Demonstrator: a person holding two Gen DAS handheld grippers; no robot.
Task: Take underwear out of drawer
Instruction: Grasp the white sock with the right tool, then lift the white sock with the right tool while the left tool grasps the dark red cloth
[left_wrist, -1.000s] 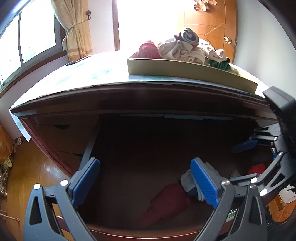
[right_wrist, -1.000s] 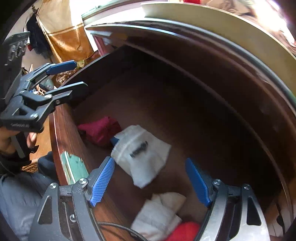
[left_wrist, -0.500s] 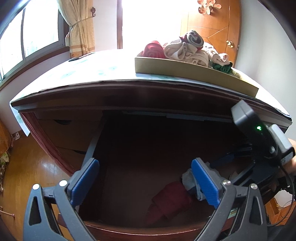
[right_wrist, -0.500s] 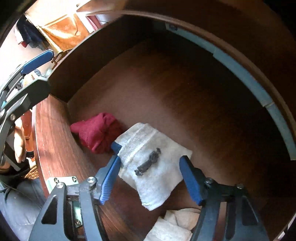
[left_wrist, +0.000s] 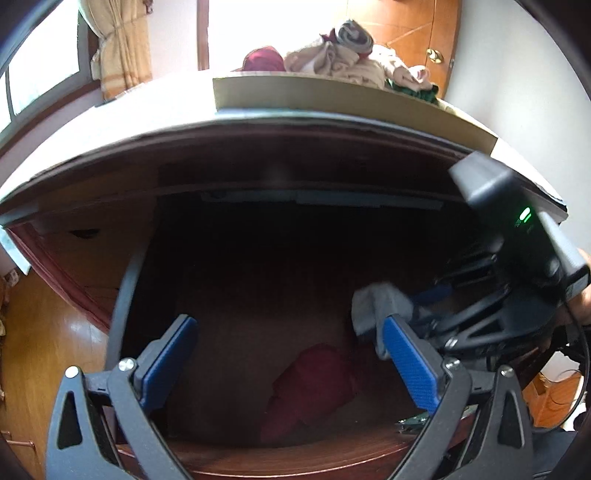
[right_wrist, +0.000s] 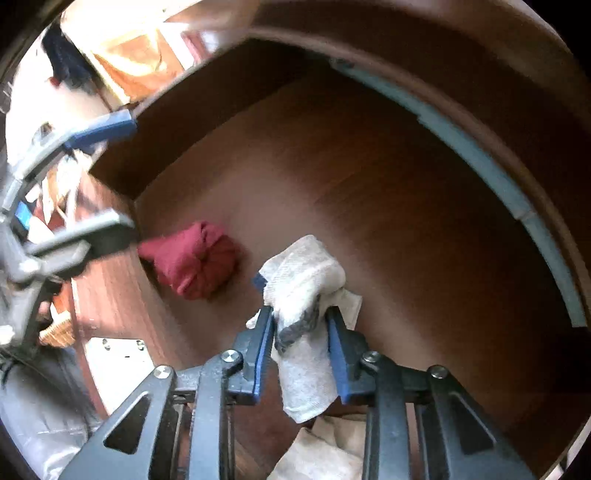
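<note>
Since a second ago your right gripper (right_wrist: 300, 325) has dropped into the drawer (right_wrist: 369, 177) and narrowed from wide apart onto the white underwear (right_wrist: 306, 280); your left one barely shifted. Left wrist view: your left gripper (left_wrist: 288, 365) hangs over the drawer's front edge, fingers wide apart with nothing between them. Below and just ahead of it, between the pads, a dark red bundle (left_wrist: 314, 384) lies on the drawer floor. Off its right finger the white piece (left_wrist: 376, 302) shows bunched up, with the right gripper's black frame reaching in just beyond it. Up ahead, a flat box (left_wrist: 332, 96) on the desk top carries a heap of folded clothes (left_wrist: 340, 55). Right wrist view: jaws are closing, and both blue pads already press the white underwear, which bulges up past the fingertips and hangs down between the fingers; a dark mark shows on it at the pinch. Left of the claw, near but apart, sits the red bundle (right_wrist: 192, 258) by the drawer's front wall. Under the claw, more pale cloth (right_wrist: 325, 454). Far left, blurred, your left gripper (right_wrist: 110, 173), fingers apart.
</note>
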